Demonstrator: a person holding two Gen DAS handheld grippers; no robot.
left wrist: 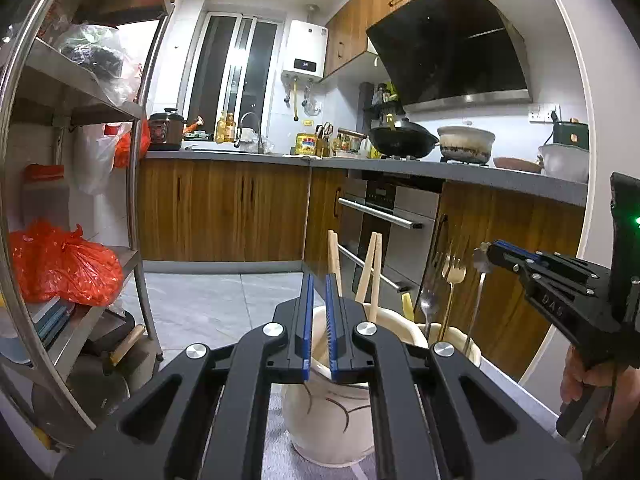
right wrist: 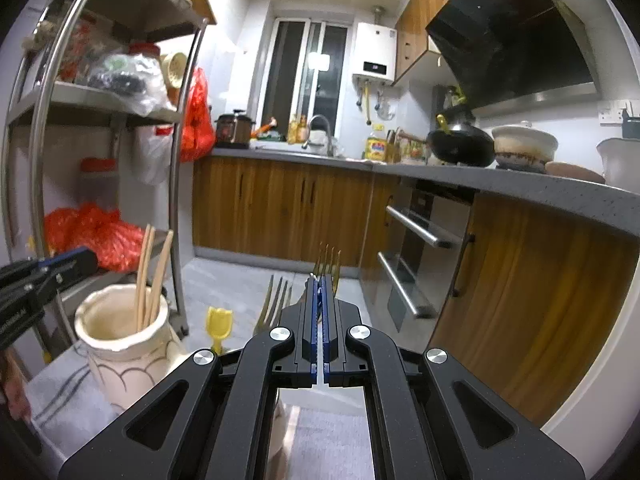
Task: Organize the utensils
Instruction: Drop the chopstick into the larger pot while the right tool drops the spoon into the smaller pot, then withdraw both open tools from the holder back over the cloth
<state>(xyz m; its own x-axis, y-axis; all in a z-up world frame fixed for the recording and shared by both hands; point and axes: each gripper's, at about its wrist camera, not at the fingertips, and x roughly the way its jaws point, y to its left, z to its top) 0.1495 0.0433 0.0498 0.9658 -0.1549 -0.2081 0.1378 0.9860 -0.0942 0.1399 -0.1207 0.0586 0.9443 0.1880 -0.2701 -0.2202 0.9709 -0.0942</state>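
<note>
Right claw level, gripping utensil.

A metal shelf rack stands at 9 o'clock, holding an orange plastic bag. A grey countertop runs from 11 to 3 o'clock over wooden cabinets. On it sit a black wok and a white clay pot at 1 o'clock. A black range hood hangs above. A built-in oven sits below the wok. A white water heater hangs at 12 o'clock, beside the window.
</note>
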